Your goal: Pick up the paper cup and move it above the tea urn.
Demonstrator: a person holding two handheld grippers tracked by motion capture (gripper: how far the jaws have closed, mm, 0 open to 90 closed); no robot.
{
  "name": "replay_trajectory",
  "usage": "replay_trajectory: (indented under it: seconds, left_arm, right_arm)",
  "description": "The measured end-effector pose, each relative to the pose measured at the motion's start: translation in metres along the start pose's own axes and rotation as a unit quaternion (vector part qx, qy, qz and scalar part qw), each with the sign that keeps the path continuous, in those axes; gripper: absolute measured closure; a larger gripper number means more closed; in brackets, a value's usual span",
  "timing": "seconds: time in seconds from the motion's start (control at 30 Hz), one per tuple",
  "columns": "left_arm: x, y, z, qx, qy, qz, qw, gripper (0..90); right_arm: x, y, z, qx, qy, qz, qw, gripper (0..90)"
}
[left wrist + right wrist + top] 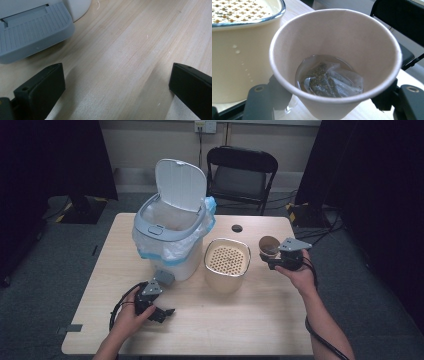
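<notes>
**Holding a cup beside the strainer pot: table stock**

Listing by place relative to the strainer pot (227, 264), a cream container with a perforated insert, standing near the middle of the table (260, 320).

- Cup (269, 246): paper, pale brown, just right of the pot and raised off the tabletop. The right gripper view shows it tilted toward the camera, with a wet tea bag (329, 81) lying in a little liquid at the bottom.
- Right gripper (272, 260): right of the pot, in the person's right hand (299, 276). Its jaws are clamped on the cup's wall from both sides, low on the cup.
- Bin (170, 240): white, just left of the pot, lid (180, 184) tipped up and back, clear liner draped over the rim. A grey pedal (30, 30) sticks out at its foot on the near side.
- Left gripper (162, 312): left of the pot and nearer the person, just in front of the pedal, low over the wood. Its jaws stand wide apart with bare tabletop between them; nothing is grasped.
- Chair (241, 172): black, folding, beyond the pot, past the far table edge.
</notes>
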State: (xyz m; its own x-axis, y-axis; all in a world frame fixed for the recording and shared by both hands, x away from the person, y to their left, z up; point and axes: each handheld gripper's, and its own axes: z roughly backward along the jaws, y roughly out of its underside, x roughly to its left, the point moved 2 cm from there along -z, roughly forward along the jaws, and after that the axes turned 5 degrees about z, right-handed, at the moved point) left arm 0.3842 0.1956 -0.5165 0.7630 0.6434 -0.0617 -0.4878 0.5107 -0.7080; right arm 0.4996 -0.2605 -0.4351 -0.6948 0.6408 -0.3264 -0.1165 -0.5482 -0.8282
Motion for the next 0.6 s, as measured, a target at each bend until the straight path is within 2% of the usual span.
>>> replay_trajectory:
  seconds: [0.1, 0.37, 0.6]
  left_arm:
    - [0.000, 0.000, 0.000, 0.000, 0.000, 0.000, 1.0000, 0.0]
    - [0.000, 0.000, 0.000, 0.000, 0.000, 0.000, 1.0000, 0.0]
    - [0.000, 0.000, 0.000, 0.000, 0.000, 0.000, 1.0000, 0.0]
  right_arm:
    - [-0.001, -0.006, -0.004, 0.001, 0.004, 0.017, 0.9998, 31.2]
    - [-0.003, -0.016, -0.009, -0.007, 0.004, 0.034, 0.9994, 31.2]
    - [-0.006, -0.030, -0.008, -0.015, 0.014, 0.068, 0.9975, 31.3]
